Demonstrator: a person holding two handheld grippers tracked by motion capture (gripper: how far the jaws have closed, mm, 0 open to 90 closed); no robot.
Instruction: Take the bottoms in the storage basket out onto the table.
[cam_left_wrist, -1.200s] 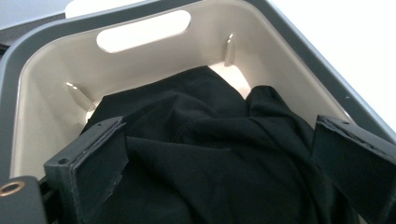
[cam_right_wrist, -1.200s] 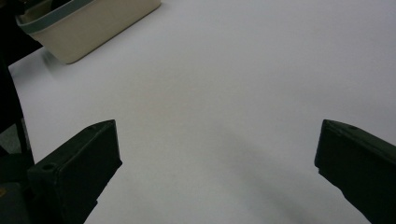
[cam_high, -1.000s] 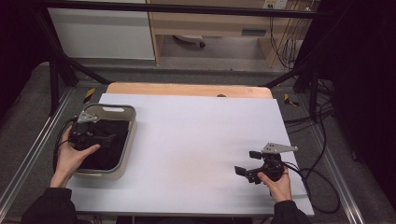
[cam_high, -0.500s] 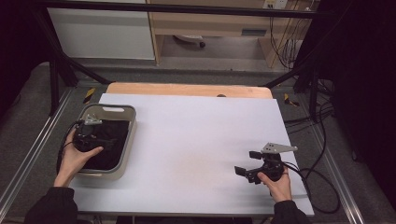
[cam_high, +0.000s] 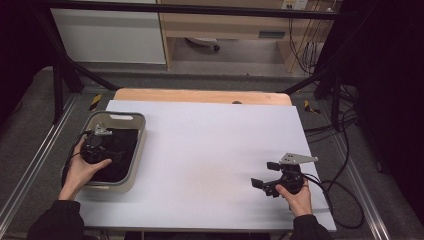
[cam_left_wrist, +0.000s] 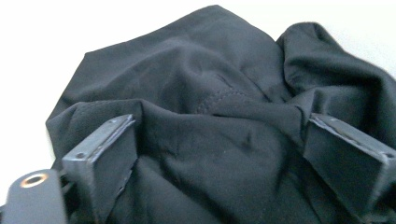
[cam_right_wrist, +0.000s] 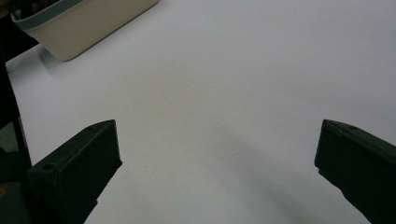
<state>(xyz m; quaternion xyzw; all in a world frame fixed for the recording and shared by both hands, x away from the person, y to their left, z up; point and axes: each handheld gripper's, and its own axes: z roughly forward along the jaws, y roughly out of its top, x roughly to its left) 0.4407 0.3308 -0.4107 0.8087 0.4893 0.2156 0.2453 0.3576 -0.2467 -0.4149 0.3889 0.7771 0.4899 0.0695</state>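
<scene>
Left claw (cam_left_wrist: 219, 154) is spread wide, lowered into the beige bin (cam_high: 137, 150) at the counter's (cam_high: 210, 150) left edge, jaws straddling crumpled black cloth (cam_left_wrist: 210, 107) that lies inside the bin. Right claw (cam_high: 265, 176) is spread, hovering above bare white counter near the front right corner.

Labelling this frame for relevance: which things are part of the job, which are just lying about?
In the job:
- crumpled black cloth, lying in the bin
- beige plastic bin at the table's left
- left gripper, open, jaws either side of a fold of cloth

Lying about:
- right gripper, open over the bare white table sheet
- black cables off the right edge
</scene>
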